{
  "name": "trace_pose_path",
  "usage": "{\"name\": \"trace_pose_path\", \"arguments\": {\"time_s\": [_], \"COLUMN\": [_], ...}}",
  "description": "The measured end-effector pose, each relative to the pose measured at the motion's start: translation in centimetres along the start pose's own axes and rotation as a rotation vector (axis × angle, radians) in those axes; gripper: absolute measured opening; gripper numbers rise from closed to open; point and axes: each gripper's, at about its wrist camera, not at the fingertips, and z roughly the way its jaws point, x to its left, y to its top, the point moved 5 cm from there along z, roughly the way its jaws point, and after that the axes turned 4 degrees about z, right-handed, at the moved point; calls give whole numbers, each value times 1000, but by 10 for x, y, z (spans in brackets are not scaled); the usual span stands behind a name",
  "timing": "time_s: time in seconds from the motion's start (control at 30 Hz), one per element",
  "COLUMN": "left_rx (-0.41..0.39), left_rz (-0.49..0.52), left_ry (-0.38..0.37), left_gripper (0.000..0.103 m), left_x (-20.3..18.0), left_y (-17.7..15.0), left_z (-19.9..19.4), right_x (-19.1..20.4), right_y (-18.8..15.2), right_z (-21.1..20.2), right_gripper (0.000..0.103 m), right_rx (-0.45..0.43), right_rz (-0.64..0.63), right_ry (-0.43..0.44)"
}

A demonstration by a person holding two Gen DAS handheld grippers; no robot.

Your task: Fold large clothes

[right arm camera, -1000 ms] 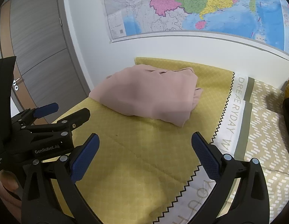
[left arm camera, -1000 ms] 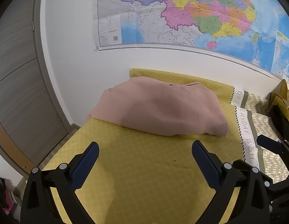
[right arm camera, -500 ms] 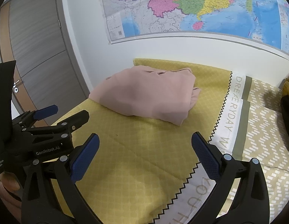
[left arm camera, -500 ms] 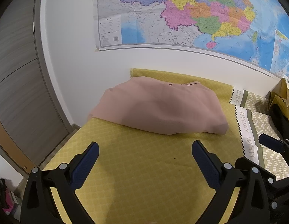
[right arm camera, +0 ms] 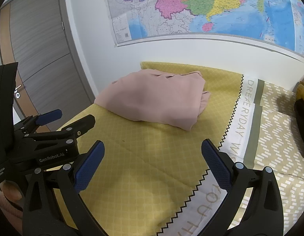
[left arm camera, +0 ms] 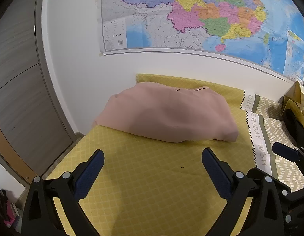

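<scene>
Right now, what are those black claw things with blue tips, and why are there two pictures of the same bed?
Those claws are two grabbing tools. A person holds one in each hand, and each tool has a small camera looking out along its two fingers. That gives two pictures of one place, from two spots side by side.

One picture comes from the left gripper. The other comes from the right gripper, and there you can also see the left tool at the side. Both are open and hold nothing.

On the yellow bedspread lies a folded pink garment, near the wall. A big colourful map hangs above it. A white band with letters runs along the bedspread, and a grey door stands to the left.
</scene>
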Motion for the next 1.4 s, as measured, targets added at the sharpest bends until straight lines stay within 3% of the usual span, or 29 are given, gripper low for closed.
{"name": "trace_pose_path", "arguments": {"time_s": [1.4], "left_rx": [1], "left_rz": [5], "left_ry": [2], "left_gripper": [96], "left_x": [-2], "left_y": [-2], "left_z": [0], "right_x": [3], "right_y": [-6], "right_z": [1], "right_gripper": [97], "right_rx": [2], "right_rz": [24], "right_ry": [-8]}}
